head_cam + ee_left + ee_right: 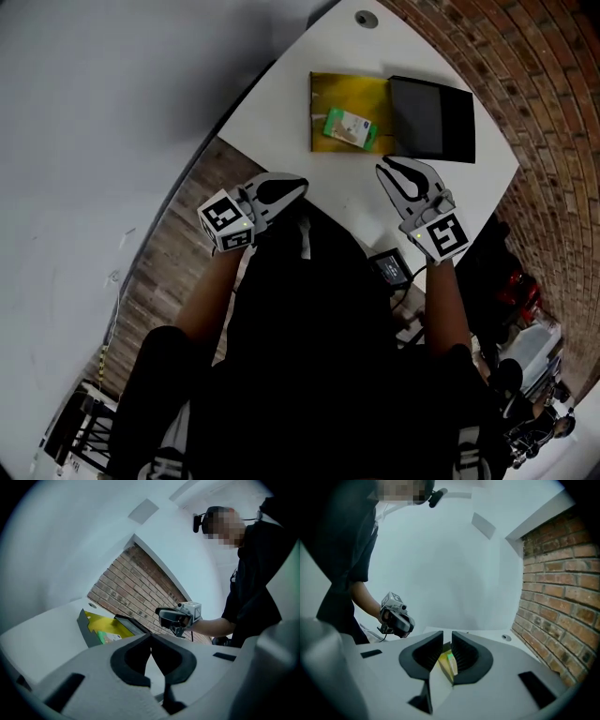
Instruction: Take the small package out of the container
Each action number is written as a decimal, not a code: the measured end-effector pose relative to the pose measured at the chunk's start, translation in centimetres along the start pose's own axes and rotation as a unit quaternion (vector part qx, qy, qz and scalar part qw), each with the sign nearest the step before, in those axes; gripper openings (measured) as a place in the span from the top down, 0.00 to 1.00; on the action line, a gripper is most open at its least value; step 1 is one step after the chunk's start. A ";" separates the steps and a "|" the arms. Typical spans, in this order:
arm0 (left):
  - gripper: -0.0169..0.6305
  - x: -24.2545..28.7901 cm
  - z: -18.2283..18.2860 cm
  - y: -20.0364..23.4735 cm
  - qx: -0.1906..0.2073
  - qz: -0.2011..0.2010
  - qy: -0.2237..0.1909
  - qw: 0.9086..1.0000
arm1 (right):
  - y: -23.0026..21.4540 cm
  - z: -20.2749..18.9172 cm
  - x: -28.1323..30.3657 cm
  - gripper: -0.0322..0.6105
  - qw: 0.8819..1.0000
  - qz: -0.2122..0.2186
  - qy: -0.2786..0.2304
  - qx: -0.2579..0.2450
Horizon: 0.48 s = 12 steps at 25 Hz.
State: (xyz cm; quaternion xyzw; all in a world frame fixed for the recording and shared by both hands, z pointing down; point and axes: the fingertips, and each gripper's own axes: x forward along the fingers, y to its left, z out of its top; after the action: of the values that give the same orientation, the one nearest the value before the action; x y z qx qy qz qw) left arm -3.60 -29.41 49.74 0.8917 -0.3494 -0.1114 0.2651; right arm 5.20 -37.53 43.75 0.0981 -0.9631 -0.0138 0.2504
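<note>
small green-white package [350,127] inside open yellow box container [328,89] on white counter [281,122], flat black lid [431,117] beside it, left tongs [298,186] closed, empty, right tongs [386,166] barely apart, gripping nothing

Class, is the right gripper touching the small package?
Apart. Head view: bare table separates the right gripper from the small package in the container.

The small package [350,127] lies in the container [333,89] on the table [281,122], flat box [433,117] right of it
</note>
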 end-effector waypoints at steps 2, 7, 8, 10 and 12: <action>0.95 0.5 0.0 0.6 -0.003 0.002 0.000 1.000 | -1.1 0.2 1.0 0.84 1.000 0.006 0.006 -0.011; 0.95 1.2 0.1 1.6 -0.012 0.009 -0.005 1.000 | -2.7 0.1 3.9 0.78 0.998 0.039 0.026 -0.029; 0.95 1.2 0.0 1.8 -0.013 0.010 -0.005 1.000 | -2.8 0.0 4.5 0.76 0.998 0.045 0.030 -0.034; 0.95 1.1 -0.1 2.2 -0.015 0.013 -0.005 1.000 | -2.9 -0.6 5.7 0.72 0.996 0.060 0.046 -0.042; 0.95 0.9 -0.3 2.6 -0.019 0.016 -0.007 1.000 | -3.1 -1.2 6.7 0.68 0.994 0.070 0.062 -0.055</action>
State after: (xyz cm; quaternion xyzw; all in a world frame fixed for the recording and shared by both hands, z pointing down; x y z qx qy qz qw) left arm -4.27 -31.49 51.43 0.8801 -0.3631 -0.1200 0.2815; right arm 0.59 -41.91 47.79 0.0172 -0.9480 -0.0431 0.3150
